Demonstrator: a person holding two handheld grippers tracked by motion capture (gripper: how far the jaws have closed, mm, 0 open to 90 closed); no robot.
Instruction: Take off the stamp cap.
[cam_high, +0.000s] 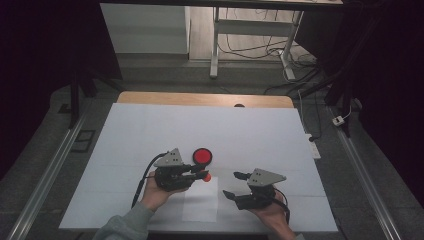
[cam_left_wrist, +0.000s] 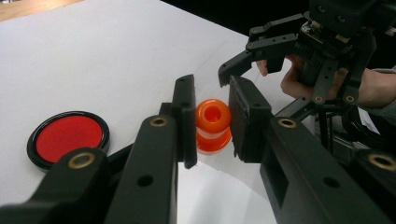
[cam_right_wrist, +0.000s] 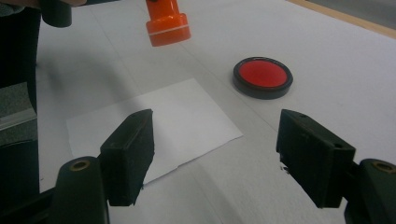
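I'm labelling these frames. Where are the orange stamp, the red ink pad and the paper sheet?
orange stamp (cam_left_wrist: 213, 123): left gripper view, ribbed body.
red ink pad (cam_right_wrist: 261, 74): right gripper view, red centre.
paper sheet (cam_right_wrist: 182, 116): right gripper view, middle.

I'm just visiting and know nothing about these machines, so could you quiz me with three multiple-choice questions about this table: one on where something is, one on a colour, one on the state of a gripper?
1. Where does the sheet of paper lie?
A. On the table's near edge, between the two hands
B. At the far edge
C. Under the disc

2. What colour is the round disc's middle?
A. Blue
B. Red
C. Green

3. How is the right gripper?
A. Shut on the paper
B. Shut on the disc
C. Open, holding nothing

Answers: 1 A, the high view shows it there. 2 B, red inside a black rim. 3 C, its jaws stand wide apart, while the left gripper grips the orange piece.
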